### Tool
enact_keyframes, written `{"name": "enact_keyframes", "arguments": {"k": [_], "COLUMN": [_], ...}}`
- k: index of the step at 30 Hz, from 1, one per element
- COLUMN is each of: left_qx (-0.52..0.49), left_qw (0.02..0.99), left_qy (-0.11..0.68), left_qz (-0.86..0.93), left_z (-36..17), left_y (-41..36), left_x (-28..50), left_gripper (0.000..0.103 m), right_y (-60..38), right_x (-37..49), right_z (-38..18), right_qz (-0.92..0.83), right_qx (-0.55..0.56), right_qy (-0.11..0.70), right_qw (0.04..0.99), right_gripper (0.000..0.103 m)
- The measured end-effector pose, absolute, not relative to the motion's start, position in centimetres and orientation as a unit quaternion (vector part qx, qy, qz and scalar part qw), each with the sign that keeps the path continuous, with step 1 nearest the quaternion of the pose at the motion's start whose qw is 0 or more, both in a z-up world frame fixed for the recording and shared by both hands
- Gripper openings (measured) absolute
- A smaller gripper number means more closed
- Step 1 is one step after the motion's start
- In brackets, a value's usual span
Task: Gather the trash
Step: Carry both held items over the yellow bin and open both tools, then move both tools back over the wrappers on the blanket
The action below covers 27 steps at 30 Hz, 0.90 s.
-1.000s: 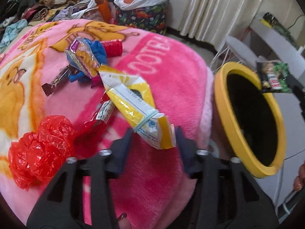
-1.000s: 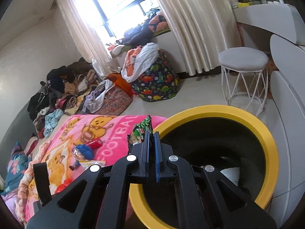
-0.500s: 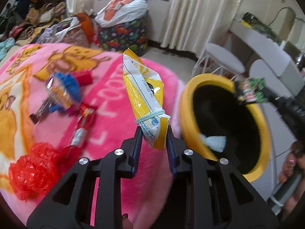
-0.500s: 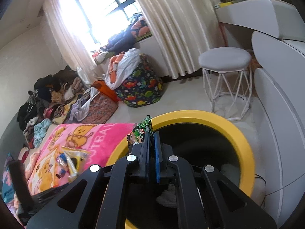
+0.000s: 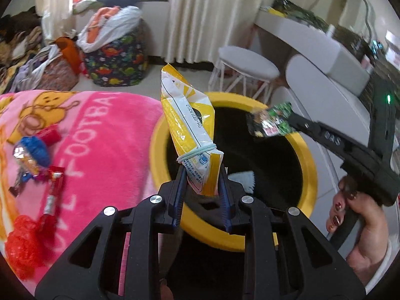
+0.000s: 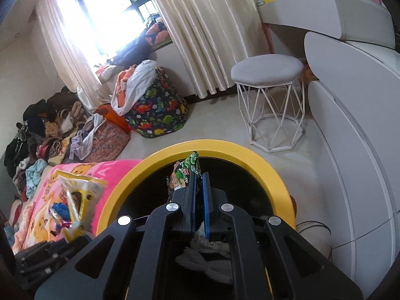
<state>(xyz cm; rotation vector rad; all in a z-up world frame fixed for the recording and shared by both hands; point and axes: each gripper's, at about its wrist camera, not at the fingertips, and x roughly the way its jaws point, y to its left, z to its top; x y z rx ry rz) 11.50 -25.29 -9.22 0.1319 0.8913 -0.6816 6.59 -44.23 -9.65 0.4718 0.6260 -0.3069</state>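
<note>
My left gripper [image 5: 201, 175] is shut on a yellow and white snack bag [image 5: 190, 130] tied with a rubber band, held upright over the near rim of the yellow-rimmed black bin [image 5: 160, 135]. My right gripper [image 6: 198, 175] is shut on a small green wrapper [image 6: 186, 172] above the bin's opening [image 6: 250, 160]; the wrapper also shows in the left wrist view [image 5: 271, 122]. White tissue [image 5: 243, 181] lies inside the bin. On the pink blanket [image 5: 100, 140] lie a red plastic bag [image 5: 22, 245], a blue wrapper [image 5: 32, 155] and a red candy wrapper [image 5: 53, 187].
A white stool [image 6: 271, 105] stands beyond the bin. A white curved desk [image 6: 350, 125] is to the right. A dinosaur-print laundry bag [image 6: 157, 115] and piles of clothes [image 6: 50, 135] lie at the back left by the curtains.
My left gripper closed on the yellow bag, lifted it off the blanket and carried it right to the bin. My right gripper moved further over the bin with its wrapper.
</note>
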Motion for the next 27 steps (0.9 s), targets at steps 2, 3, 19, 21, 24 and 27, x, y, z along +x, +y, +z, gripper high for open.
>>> {"name": "enact_keyframes", "arguments": {"k": [2, 3, 19, 21, 24, 27], "left_qx": [0.073, 0.077, 0.067, 0.059, 0.048, 0.037], "left_qw": [0.838, 0.835, 0.853, 0.861, 0.873, 0.882], "left_qy": [0.428, 0.431, 0.396, 0.391, 0.383, 0.374], "left_qz": [-0.329, -0.333, -0.333, -0.321, -0.299, -0.284], "left_z": [-9.8, -10.0, -9.9, -9.5, -8.8, -8.2], "left_y": [-26.0, -26.5, -26.1, -25.5, -24.1, -22.7], "left_x": [11.4, 11.4, 10.3, 10.3, 10.6, 10.8], "left_gripper": [0.019, 0.019, 0.090, 0.092, 0.092, 0.092], "right_y": [-44.5, -44.6, -44.6, -44.2, -43.7, -43.2], "right_x": [6.6, 6.6, 6.8, 7.0, 7.0, 6.9], "right_z": [-9.8, -9.9, -9.1, -9.0, -8.7, -8.4], "right_qz": [-0.148, -0.148, -0.146, -0.145, -0.146, -0.143], "right_qx": [0.232, 0.233, 0.234, 0.225, 0.214, 0.210], "right_qy": [0.307, 0.308, 0.299, 0.301, 0.299, 0.295], "right_qw": [0.911, 0.910, 0.914, 0.915, 0.918, 0.921], "right_gripper": [0.005, 0.005, 0.058, 0.064, 0.069, 0.072]}}
